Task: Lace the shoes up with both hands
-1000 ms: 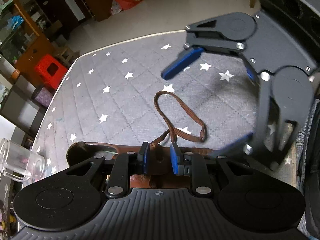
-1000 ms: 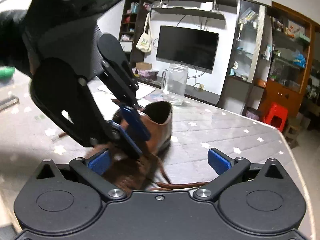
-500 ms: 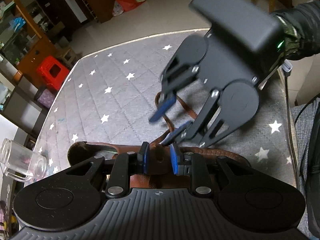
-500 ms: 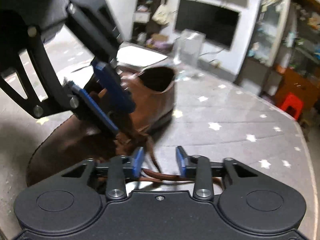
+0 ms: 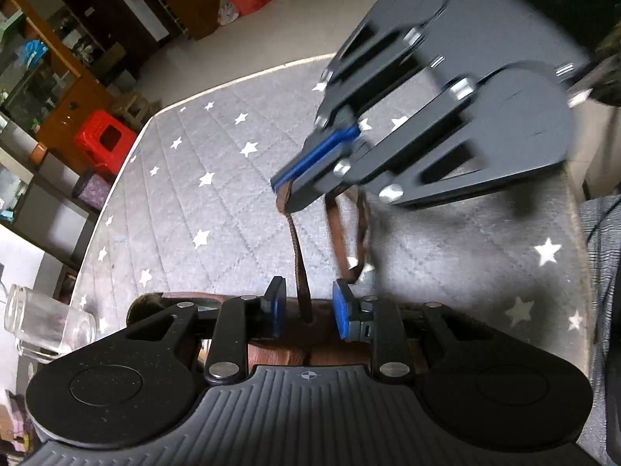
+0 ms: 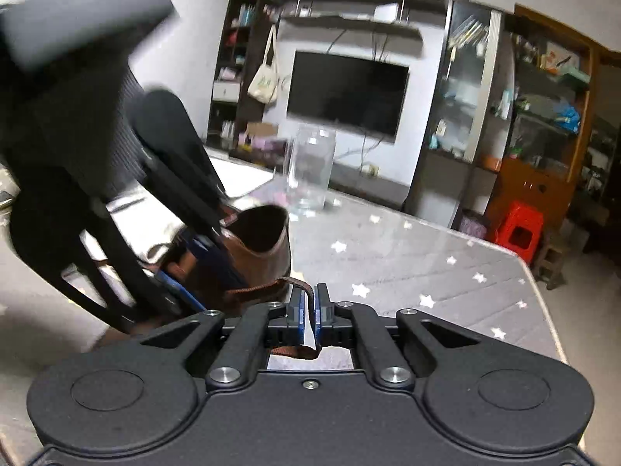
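**Right wrist view: lace clamped, shoe largely hidden**

In the right wrist view the right gripper (image 6: 309,308) is seen clenched on the brown lace (image 6: 306,303), which is pinched between the blue pads (image 6: 297,312) and curls out below them. The brown shoe (image 6: 264,248) stands on the starred grey table cover (image 6: 407,268) at about 10 o'clock from the pads; only its heel and opening can be made out, the front being covered by the blurred left gripper (image 6: 186,272). A glass jar (image 6: 310,171) is seen beyond the shoe, smeared by motion.

In the left wrist view the left gripper (image 5: 308,308) is held partly apart over the shoe (image 5: 295,349), of which only a strip of leather shows behind the fingers. One strand of lace (image 5: 300,268) rises between the pads without being squeezed and runs up toward 12 o'clock into the right gripper (image 5: 287,182), which is blurred and cut off at the frame's edge. Whether the left pads touch the shoe cannot be told. The jar (image 5: 46,322) is cropped at 9 o'clock.
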### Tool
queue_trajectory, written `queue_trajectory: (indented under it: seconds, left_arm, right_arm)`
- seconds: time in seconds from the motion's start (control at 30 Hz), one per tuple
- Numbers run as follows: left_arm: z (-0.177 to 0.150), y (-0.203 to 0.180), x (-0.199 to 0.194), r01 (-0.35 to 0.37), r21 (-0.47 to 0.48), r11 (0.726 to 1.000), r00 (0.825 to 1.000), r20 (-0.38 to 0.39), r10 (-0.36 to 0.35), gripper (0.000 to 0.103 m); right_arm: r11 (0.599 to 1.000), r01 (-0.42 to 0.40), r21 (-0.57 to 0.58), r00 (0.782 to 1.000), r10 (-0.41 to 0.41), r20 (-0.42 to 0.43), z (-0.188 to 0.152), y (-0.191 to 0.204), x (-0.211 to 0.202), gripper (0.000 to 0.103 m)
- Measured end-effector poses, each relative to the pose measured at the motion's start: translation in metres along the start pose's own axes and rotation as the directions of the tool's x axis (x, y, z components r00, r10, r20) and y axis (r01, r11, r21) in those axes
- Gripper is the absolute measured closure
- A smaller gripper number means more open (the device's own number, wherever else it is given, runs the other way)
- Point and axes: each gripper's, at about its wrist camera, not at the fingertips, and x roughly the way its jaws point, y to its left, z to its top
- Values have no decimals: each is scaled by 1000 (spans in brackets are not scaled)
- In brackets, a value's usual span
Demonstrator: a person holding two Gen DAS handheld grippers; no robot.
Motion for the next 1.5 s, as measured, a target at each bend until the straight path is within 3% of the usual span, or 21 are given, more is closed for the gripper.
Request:
queue_trajectory:
  seconds: [0.07, 0.1, 0.13, 0.2, 0.3, 0.57, 1.07, 1.23, 1.4, 1.5]
  left_arm:
    - [1, 0, 4, -6, -11, 1000, 1000, -12, 6, 95]
    - [2, 1, 5, -9, -17, 1000, 1000, -14, 9, 96]
    - [2, 1, 5, -12, -25, 1000, 1000, -14, 12, 97]
    - [1, 4, 2, -15, -63, 998, 1000, -10, 15, 98]
    - [0, 10, -5, -3, -140, 990, 1000, 6, 4, 99]
    - [1, 29, -22, 42, -295, 955, 997, 68, -23, 101]
    - [10, 42, -47, 37, -388, 921, 991, 131, 15, 101]
    - [9, 47, -53, 73, -441, 894, 990, 139, -13, 101]
    - [1, 46, -64, 26, -426, 904, 995, 95, 16, 101]
    - [-3, 44, -73, -12, -412, 911, 995, 83, 50, 101]
  right_arm:
    - [1000, 19, -7, 1000, -19, 5, -2, 2, -3, 97]
    - [1000, 29, -9, 1000, -29, 4, -3, 3, -4, 93]
    - [999, 37, -8, 999, -37, 0, -4, 3, -4, 85]
    - [998, 56, -4, 998, -57, -10, -8, 1, -5, 56]
    - [995, 96, -20, 995, -96, -9, -13, 4, -12, 41]
    - [1000, -15, 0, 1000, 15, -17, -20, 41, -12, 22]
    - [976, 25, 215, 999, -20, -27, -14, 40, 10, 18]
    - [978, 14, 209, 1000, -12, -12, -14, 52, 16, 18]
    - [979, 5, 206, 1000, -8, 11, -15, 59, 13, 18]
    - [975, 42, 218, 999, -47, 19, -15, 55, 7, 18]
